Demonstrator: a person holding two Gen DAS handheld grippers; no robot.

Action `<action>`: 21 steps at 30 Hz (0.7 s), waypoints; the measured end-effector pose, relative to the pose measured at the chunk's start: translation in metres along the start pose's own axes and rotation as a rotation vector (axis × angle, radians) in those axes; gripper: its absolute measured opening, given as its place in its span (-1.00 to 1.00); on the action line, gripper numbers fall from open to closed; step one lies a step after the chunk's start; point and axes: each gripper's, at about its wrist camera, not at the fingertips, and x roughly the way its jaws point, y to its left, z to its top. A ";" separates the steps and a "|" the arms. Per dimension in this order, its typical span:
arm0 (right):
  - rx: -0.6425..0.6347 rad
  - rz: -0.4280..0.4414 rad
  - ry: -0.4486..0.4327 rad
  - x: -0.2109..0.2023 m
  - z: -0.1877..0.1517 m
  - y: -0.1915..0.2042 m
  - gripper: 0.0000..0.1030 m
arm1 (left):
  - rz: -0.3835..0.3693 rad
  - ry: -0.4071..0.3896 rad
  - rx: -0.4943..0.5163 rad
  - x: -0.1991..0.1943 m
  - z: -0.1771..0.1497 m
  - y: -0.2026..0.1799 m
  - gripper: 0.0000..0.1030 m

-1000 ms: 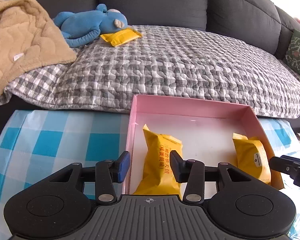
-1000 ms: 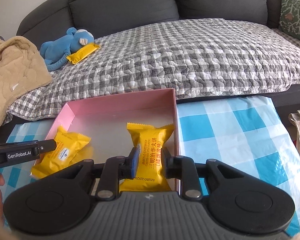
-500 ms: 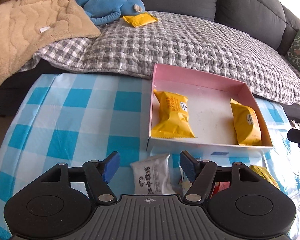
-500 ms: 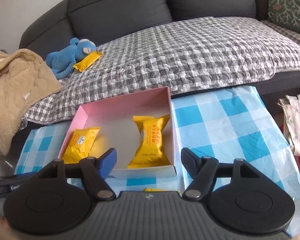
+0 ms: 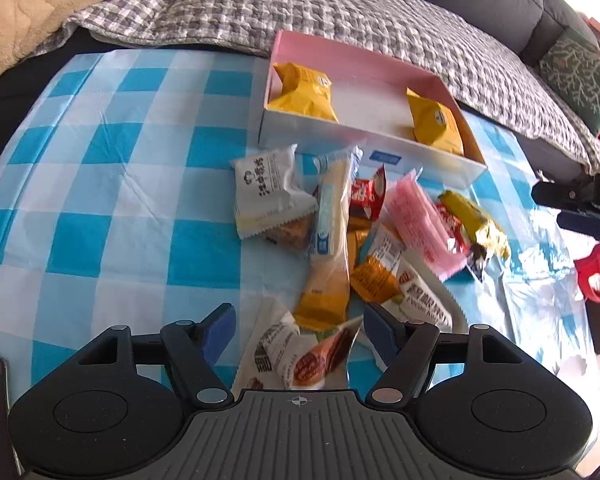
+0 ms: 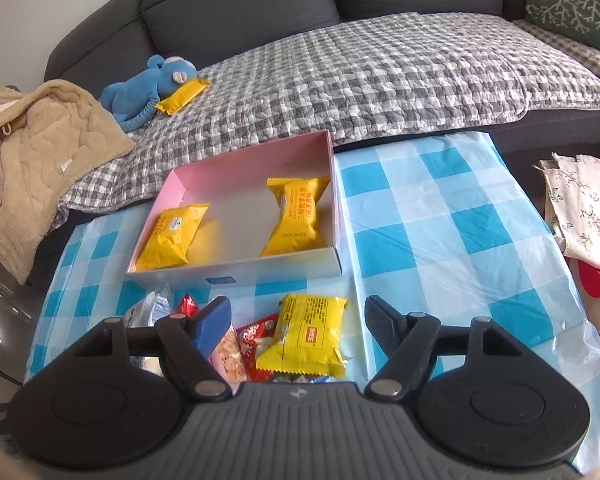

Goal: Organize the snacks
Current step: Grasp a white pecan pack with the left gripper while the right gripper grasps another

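Note:
A pink box (image 5: 364,54) (image 6: 252,152) stands at the sofa side of the blue-checked table and holds two yellow packs (image 5: 304,92) (image 5: 436,122) (image 6: 172,236) (image 6: 298,216). In front of it lies a pile of loose snacks: a white pack (image 5: 266,192), a long pale pack (image 5: 330,232), a pink pack (image 5: 416,216). My left gripper (image 5: 299,314) hovers over the pile's near end, its jaws opening, gripping nothing. My right gripper (image 6: 297,306) is open above a yellow pack (image 6: 306,336) and touches nothing.
Behind the table is a dark sofa with a grey checked quilt (image 6: 380,72), a blue plush toy (image 6: 152,88), another yellow pack (image 6: 182,96) and a beige blanket (image 6: 40,152). A floral cloth (image 6: 584,216) lies off the table's right edge.
Both grippers drew back from the box toward the near side. The right one let go of the yellow pack in the box and opened wide; the left one's jaws widened. The snack pile came into view.

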 end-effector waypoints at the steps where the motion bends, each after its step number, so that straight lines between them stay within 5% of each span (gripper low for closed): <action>1: -0.005 0.000 0.010 0.001 -0.002 0.000 0.37 | 0.003 0.010 0.019 0.001 -0.004 -0.001 0.39; 7: 0.009 0.014 0.085 0.013 -0.010 -0.002 0.36 | -0.005 0.050 0.069 0.012 -0.016 -0.005 0.39; 11: -0.020 0.126 0.169 0.018 -0.024 0.016 0.33 | 0.025 0.049 0.105 0.017 -0.018 -0.010 0.28; 13: -0.043 0.184 0.204 0.019 -0.032 0.028 0.31 | 0.020 0.055 0.109 0.018 -0.018 -0.010 0.07; 21: -0.074 0.269 0.312 0.029 -0.045 0.050 0.29 | 0.035 0.040 0.105 0.015 -0.017 -0.004 0.05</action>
